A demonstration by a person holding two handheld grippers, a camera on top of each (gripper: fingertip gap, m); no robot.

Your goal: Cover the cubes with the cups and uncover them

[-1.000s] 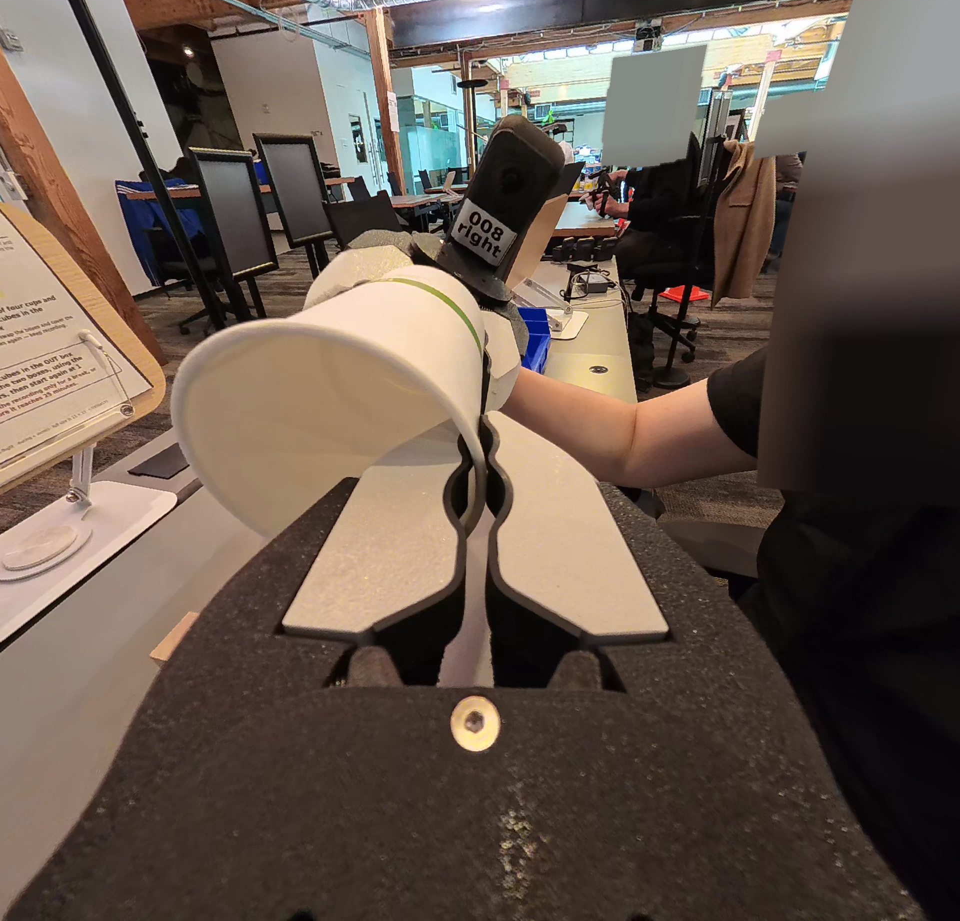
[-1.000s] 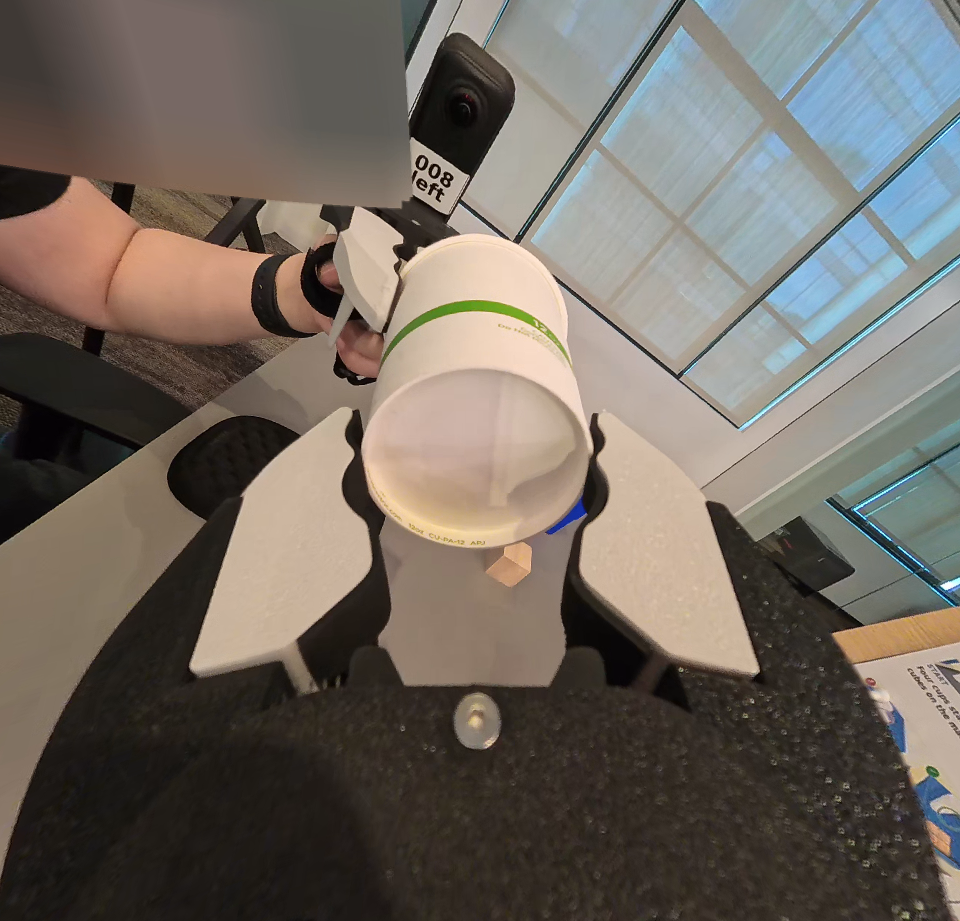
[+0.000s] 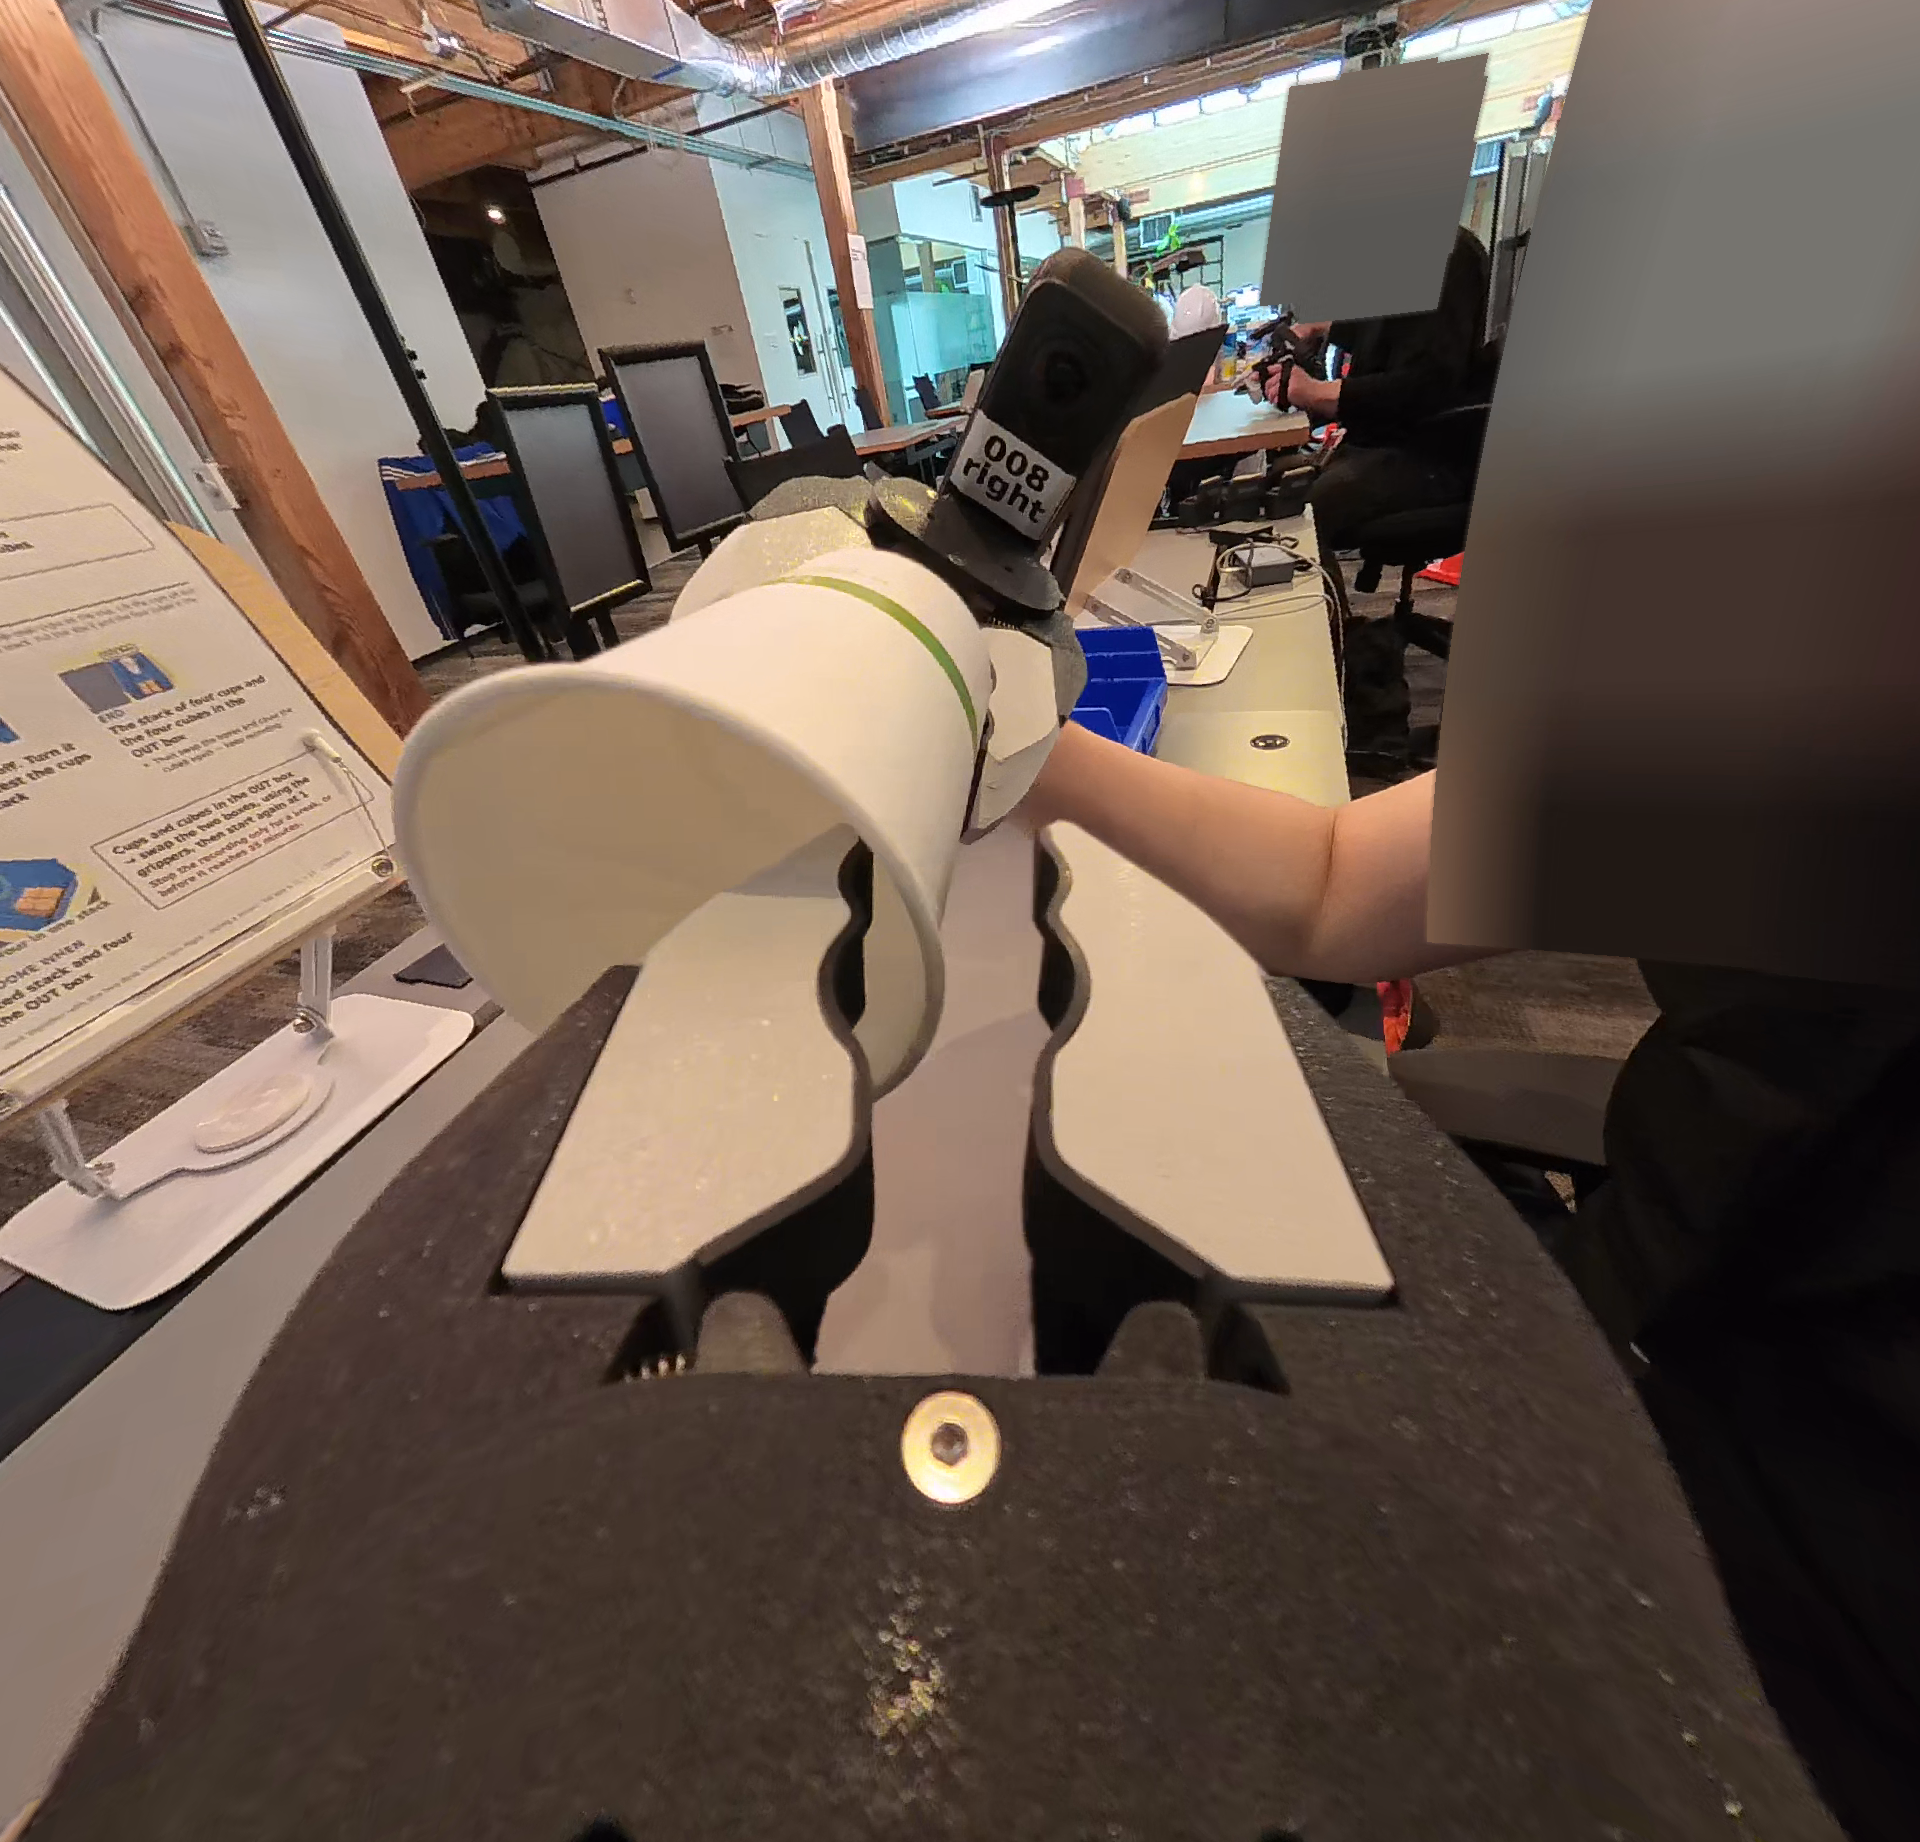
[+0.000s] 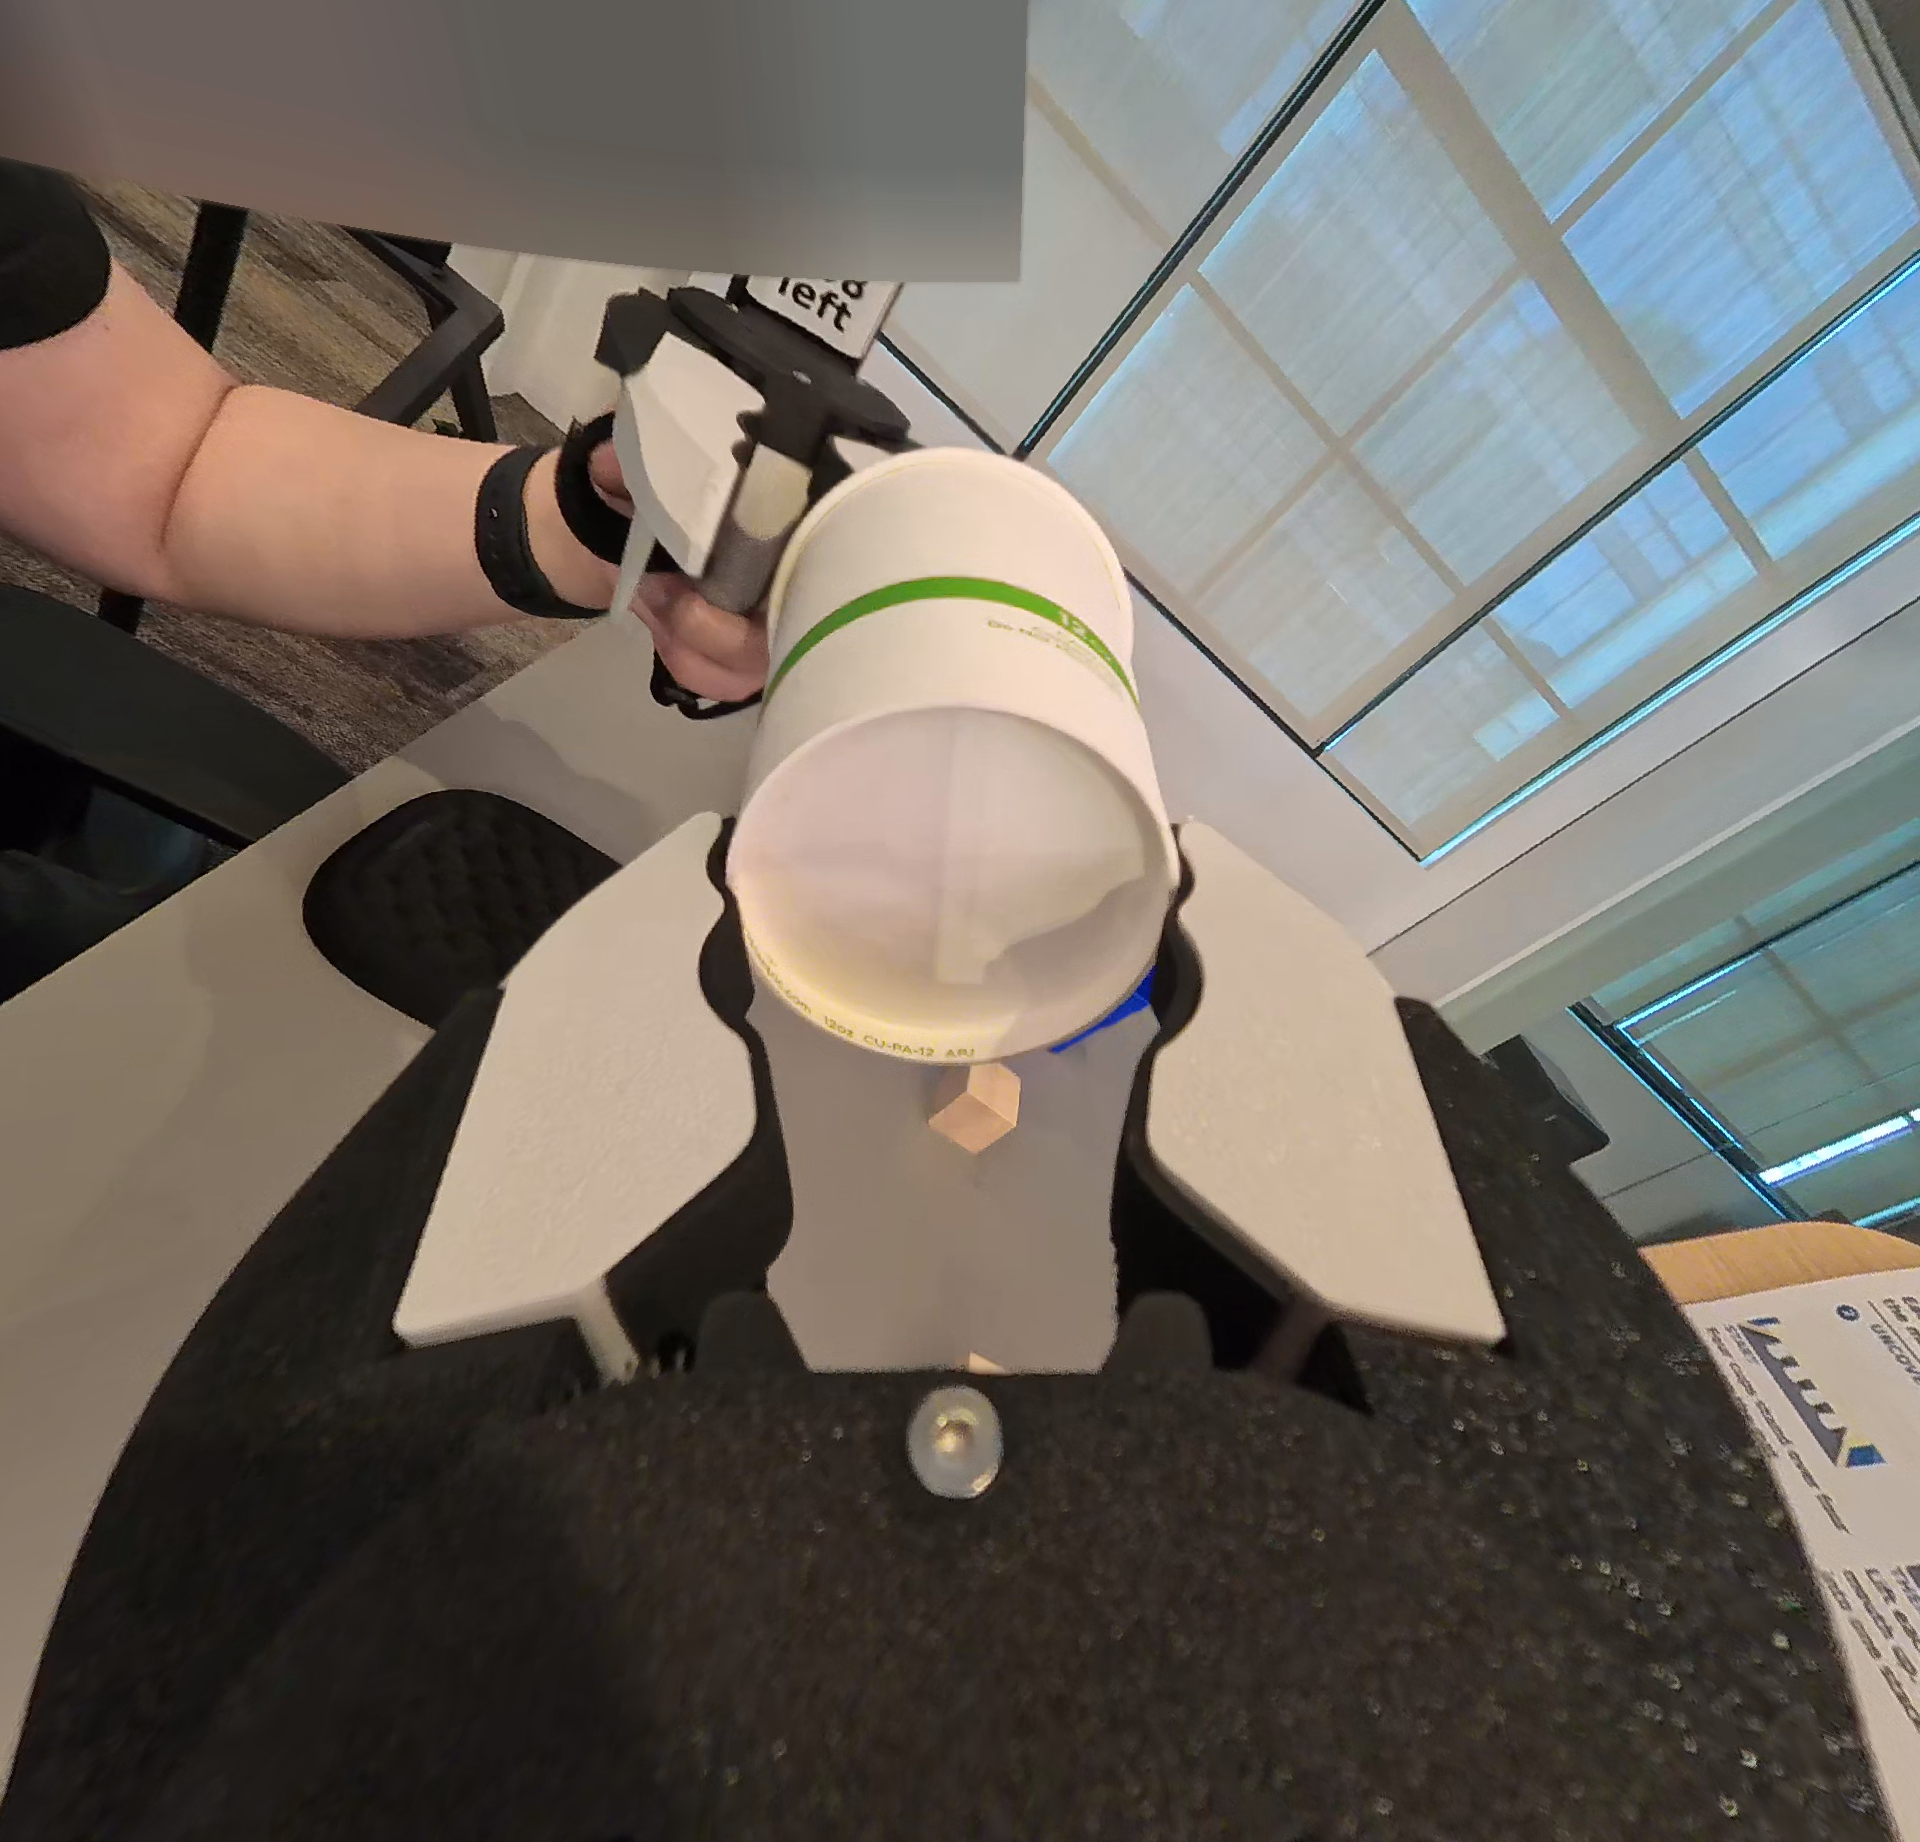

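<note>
Left wrist view: cup (image 3: 686,795) lies on its side in the air, mouth near-left, base far-right inside the right gripper (image 3: 997,732); the left gripper (image 3: 951,919) stands spread, rim between its fingers, grip uncertain.

Right wrist view: right gripper (image 4: 951,919) hugs the cup's base; cube (image 4: 971,1106) sits below on open table (image 4: 208,1044).

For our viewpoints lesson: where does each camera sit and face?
Left wrist view: sits on the left tool, facing the office across the cup mouth; the right forearm shows.
Right wrist view: sits on the right tool, facing windows over the cup base and a cube; the left forearm shows.
Shared: the cup and each other's tool.
</note>
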